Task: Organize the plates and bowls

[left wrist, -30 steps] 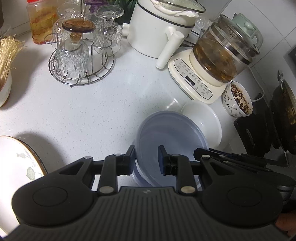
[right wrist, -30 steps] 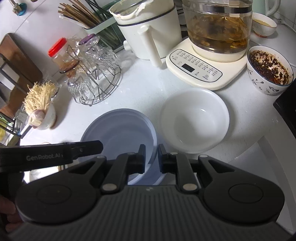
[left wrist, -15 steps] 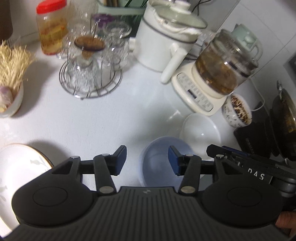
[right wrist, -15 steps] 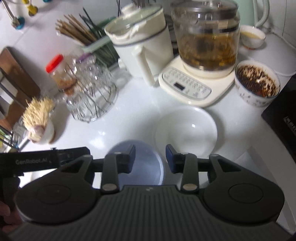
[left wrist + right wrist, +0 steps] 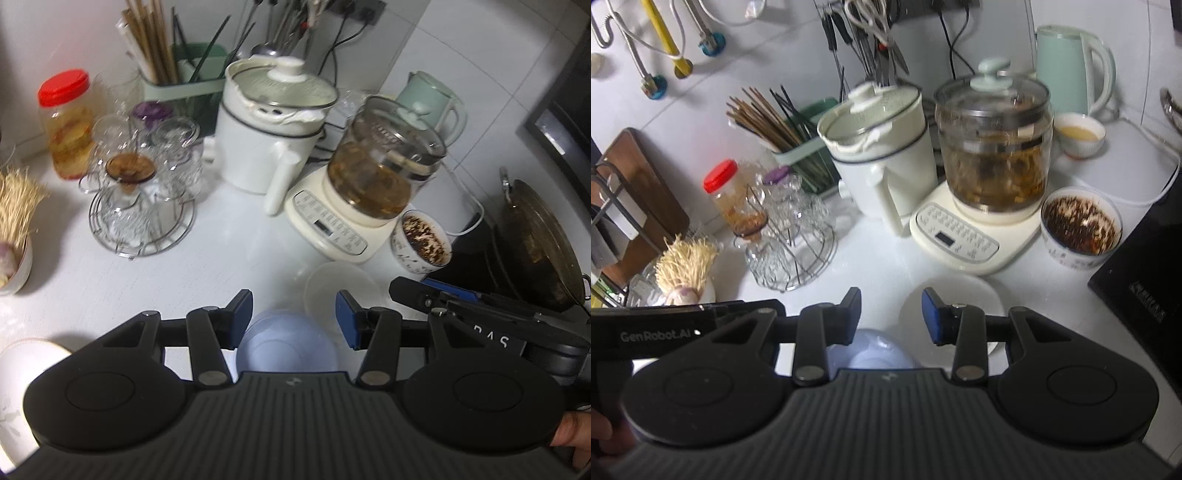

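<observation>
Item: I am holding the left gripper and right gripper with jaws parted and gripping nothing, having just been opening, the blue bowl sitting on the white counter below both gaps, just beside the white bowl.

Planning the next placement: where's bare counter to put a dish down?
Free: the white counter between the glass rack, the blue bowl and the tea maker's base. Crowded: the back row of pot, jar and chopstick holder; the white bowl and patterned bowl fill the right.
</observation>
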